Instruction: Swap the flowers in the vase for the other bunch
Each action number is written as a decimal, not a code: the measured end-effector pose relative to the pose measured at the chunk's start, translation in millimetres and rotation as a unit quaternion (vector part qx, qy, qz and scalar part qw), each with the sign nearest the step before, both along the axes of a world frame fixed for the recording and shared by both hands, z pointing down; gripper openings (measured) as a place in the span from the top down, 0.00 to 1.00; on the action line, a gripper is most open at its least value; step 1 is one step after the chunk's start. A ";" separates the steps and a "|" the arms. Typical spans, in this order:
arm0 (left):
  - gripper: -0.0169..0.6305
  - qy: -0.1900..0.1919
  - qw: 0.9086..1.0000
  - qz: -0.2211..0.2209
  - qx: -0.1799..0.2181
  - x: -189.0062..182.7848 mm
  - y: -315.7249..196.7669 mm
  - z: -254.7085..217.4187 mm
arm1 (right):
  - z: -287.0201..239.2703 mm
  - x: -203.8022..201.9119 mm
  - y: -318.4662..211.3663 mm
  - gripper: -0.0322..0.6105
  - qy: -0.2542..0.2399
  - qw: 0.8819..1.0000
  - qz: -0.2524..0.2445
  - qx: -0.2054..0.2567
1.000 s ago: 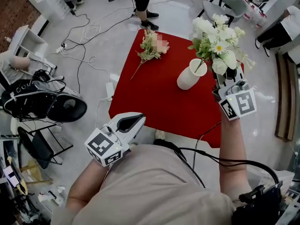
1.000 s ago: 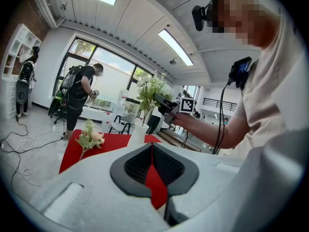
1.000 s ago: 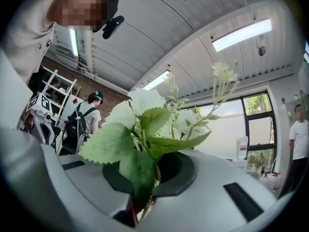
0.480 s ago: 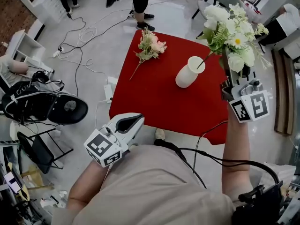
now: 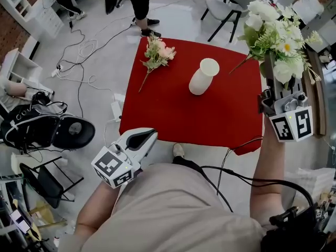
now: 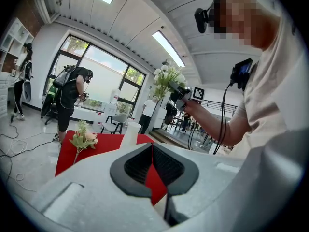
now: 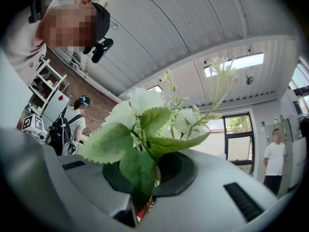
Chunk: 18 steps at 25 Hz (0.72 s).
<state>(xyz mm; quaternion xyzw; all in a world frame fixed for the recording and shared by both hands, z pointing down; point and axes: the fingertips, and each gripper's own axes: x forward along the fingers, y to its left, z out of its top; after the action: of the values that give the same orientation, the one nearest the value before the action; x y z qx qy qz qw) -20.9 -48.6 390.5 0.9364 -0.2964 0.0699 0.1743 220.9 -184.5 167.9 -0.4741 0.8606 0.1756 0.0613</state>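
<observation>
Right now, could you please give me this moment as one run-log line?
right gripper: jaws shut on white bunch, stems out of vase | left gripper: jaws shut, empty | pink bunch: lying on red table

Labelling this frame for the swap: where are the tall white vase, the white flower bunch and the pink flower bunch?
tall white vase [image 5: 199, 83]: head view, its body.
white flower bunch [image 5: 279, 35]: head view, its blooms.
pink flower bunch [image 5: 158, 51]: head view, its blossoms.

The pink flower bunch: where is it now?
The pink flower bunch lies near the red table's far left corner in the head view, left of the white vase.
</observation>
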 end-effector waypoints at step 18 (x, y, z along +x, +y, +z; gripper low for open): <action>0.96 0.000 0.995 0.096 0.001 46.6 9.9 -2.8 | 124.5 107.7 32.4 0.89 0.008 0.973 0.141 -0.183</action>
<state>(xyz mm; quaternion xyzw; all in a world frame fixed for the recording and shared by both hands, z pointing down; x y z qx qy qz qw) 25.7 -38.7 387.7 0.9608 -0.2052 0.0856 0.1657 328.7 -152.1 292.4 -0.5923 0.8032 0.0257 -0.0590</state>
